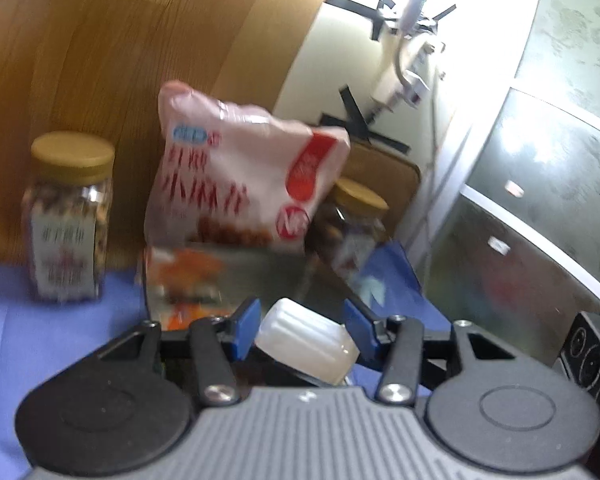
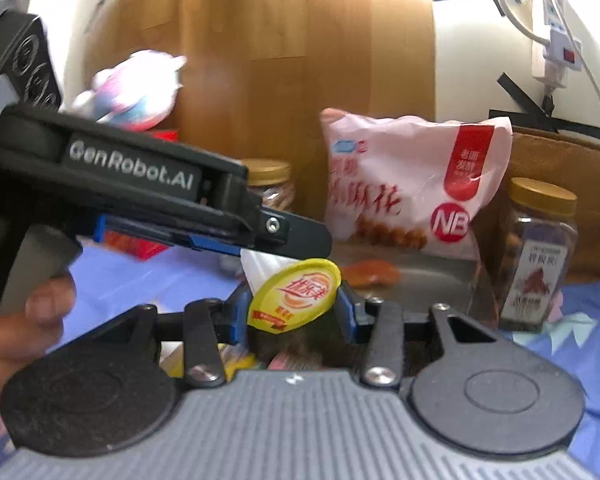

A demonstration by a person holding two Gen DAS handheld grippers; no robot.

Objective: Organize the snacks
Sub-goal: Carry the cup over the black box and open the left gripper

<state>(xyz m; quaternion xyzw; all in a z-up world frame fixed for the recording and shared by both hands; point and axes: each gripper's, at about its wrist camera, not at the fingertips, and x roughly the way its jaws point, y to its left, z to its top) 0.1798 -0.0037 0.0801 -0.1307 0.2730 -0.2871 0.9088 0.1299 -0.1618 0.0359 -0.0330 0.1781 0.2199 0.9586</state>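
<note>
Jelly cup (image 2: pixel 294 300), small, ribbed clear plastic with a yellow foil lid, held up above the blue-covered table (image 2: pixel 148 280), lid tilted toward the right wrist camera. Same cup in the left wrist view (image 1: pixel 306 340) seen from its pale ribbed side, lying tilted between the blue pads. Left gripper (image 1: pixel 300 330) closed partway onto the cup, pads against its sides as far as the blur allows. In the right wrist view, left gripper (image 2: pixel 256 248) reaching in from the left with "GenRobot.AI" on its body, tip over the cup's white side. Right gripper (image 2: pixel 294 310) with blue pads close on either side of the lid; whether actually pressing or only flanking, cannot tell. Person's hand (image 2: pixel 24 332) around the left gripper's handle at the lower left.

Just behind the cup, a clear tray (image 2: pixel 412 276) with something orange inside. Standing at its back, a pink snack bag (image 2: pixel 412 184) with red lettering and an "NB" badge. Gold-lidded jar (image 2: pixel 540 256) of nuts right of the bag, a second gold-lidded jar (image 2: pixel 270 184) to its left, both upright on the table. Wooden panel (image 2: pixel 280 60) behind everything.
</note>
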